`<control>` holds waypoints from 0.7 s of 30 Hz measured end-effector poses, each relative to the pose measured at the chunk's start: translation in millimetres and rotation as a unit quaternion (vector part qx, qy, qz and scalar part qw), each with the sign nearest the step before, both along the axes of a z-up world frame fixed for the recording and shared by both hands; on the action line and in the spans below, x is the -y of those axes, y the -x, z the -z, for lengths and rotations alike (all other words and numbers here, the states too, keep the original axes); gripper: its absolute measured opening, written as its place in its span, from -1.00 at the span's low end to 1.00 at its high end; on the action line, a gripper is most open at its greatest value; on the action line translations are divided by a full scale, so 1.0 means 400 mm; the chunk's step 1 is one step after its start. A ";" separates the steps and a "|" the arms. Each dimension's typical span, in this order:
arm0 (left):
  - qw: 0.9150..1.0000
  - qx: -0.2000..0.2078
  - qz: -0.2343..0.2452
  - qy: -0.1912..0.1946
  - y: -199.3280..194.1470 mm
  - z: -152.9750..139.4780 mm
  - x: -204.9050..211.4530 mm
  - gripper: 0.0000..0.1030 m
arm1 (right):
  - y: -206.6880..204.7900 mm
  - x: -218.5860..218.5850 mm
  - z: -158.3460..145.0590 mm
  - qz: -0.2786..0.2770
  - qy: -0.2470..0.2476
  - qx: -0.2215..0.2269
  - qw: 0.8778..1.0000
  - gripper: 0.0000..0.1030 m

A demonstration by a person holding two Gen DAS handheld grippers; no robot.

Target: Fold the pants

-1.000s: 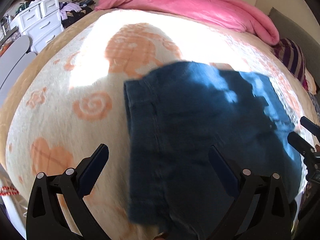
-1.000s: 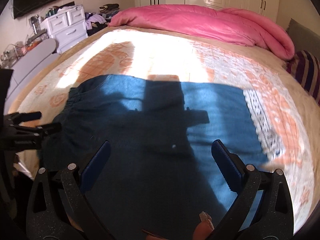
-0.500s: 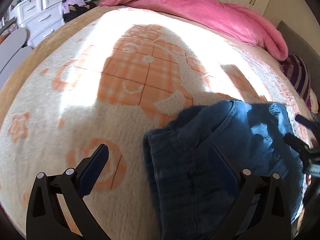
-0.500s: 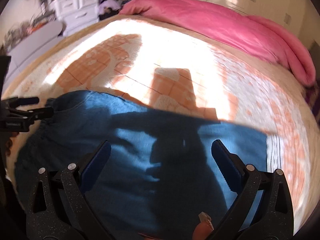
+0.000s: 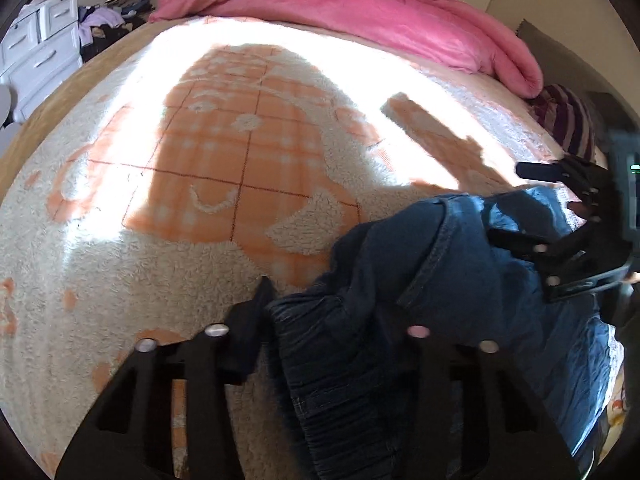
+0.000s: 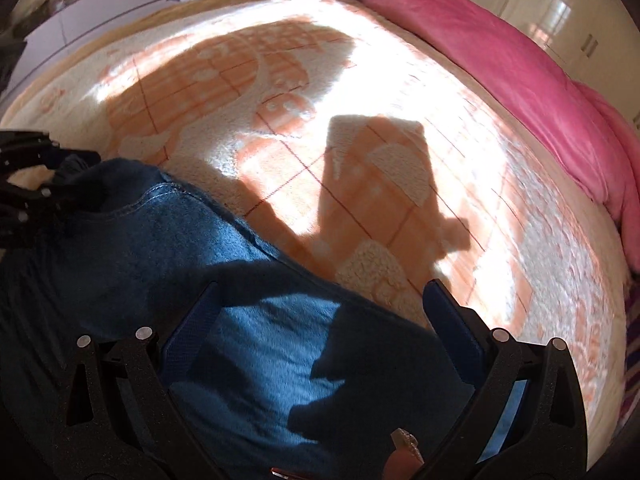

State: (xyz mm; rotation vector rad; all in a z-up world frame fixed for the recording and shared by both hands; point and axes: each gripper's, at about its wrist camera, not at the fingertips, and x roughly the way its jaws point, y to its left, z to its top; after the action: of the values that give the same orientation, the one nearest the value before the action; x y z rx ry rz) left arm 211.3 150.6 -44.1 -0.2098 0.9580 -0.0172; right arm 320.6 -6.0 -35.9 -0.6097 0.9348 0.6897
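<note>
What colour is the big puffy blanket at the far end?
Pink duvet; the left wrist view shows it best.

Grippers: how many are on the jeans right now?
1. The left gripper, its jaws just closing, pinches the bunched waistband of the jeans. The right gripper hangs open over the leg end, pads apart from the cloth. Contact beneath the fabric may be hidden.

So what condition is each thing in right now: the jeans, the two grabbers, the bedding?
Jeans: bunched up at the waistband end, lying on the bed, not neatly folded.
Left gripper: jaws have just been closing, waistband bunched between them.
Right gripper: jaws wide open over the jeans, gripping nothing.
Blanket: spread flat, half sunlit.
Pink duvet: rolled up along the far edge.
Drawers: shut.
</note>
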 end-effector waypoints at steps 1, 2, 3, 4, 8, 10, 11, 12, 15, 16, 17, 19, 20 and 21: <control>1.000 0.008 0.001 0.006 0.007 -0.008 -0.003 -0.34 | -0.002 -0.011 0.006 -0.008 0.010 0.002 1.000 0.84; 1.000 0.020 0.002 0.007 0.017 -0.022 -0.004 -0.35 | -0.002 -0.016 0.011 -0.011 0.016 0.004 1.000 0.84; 0.999 0.031 0.005 0.003 0.027 -0.035 -0.001 -0.35 | -0.004 -0.024 0.015 -0.016 0.023 0.005 1.000 0.84; 0.999 0.046 0.009 -0.007 0.042 -0.051 0.007 -0.36 | -0.002 -0.032 0.018 -0.027 0.028 0.005 0.999 0.84; 0.997 0.072 0.026 -0.025 0.077 -0.086 0.036 -0.36 | 0.017 -0.046 0.026 -0.058 0.039 0.026 0.997 0.84; 0.996 0.077 0.032 -0.029 0.087 -0.094 0.044 -0.36 | 0.019 -0.048 0.030 -0.057 0.036 0.022 0.997 0.63; 0.996 0.079 0.034 -0.033 0.090 -0.097 0.049 -0.36 | 0.020 -0.042 0.031 -0.055 0.019 -0.001 0.998 0.45; 0.996 0.078 0.035 -0.036 0.090 -0.096 0.049 -0.36 | 0.021 -0.032 0.028 -0.052 -0.006 -0.030 0.998 0.01; 0.996 0.070 0.029 -0.043 0.084 -0.086 0.036 -0.36 | 0.046 -0.009 0.016 -0.042 -0.045 -0.050 0.997 -0.76; 0.996 0.068 0.026 -0.044 0.084 -0.083 0.031 -0.36 | 0.062 0.006 0.007 -0.034 -0.051 -0.044 0.997 -0.84; 0.996 0.068 0.023 -0.047 0.086 -0.083 0.027 -0.36 | 0.071 0.018 -0.001 -0.028 -0.059 -0.042 0.997 -0.86; 0.996 0.070 0.023 -0.050 0.089 -0.084 0.024 -0.35 | 0.097 0.050 -0.027 -0.016 -0.087 -0.038 0.995 -0.90; 0.996 0.072 0.024 -0.054 0.094 -0.088 0.027 -0.35 | 0.112 0.066 -0.042 -0.009 -0.099 -0.033 0.994 -0.90; 0.995 0.074 0.026 -0.058 0.099 -0.092 0.031 -0.35 | 0.127 0.081 -0.056 -0.003 -0.109 -0.028 0.994 -0.91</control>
State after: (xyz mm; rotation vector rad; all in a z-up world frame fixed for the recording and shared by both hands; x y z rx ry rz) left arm 171.9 138.2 -7.4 -0.0741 0.8138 -0.0251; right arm 269.7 -38.2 -13.4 -0.4022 0.8955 0.8049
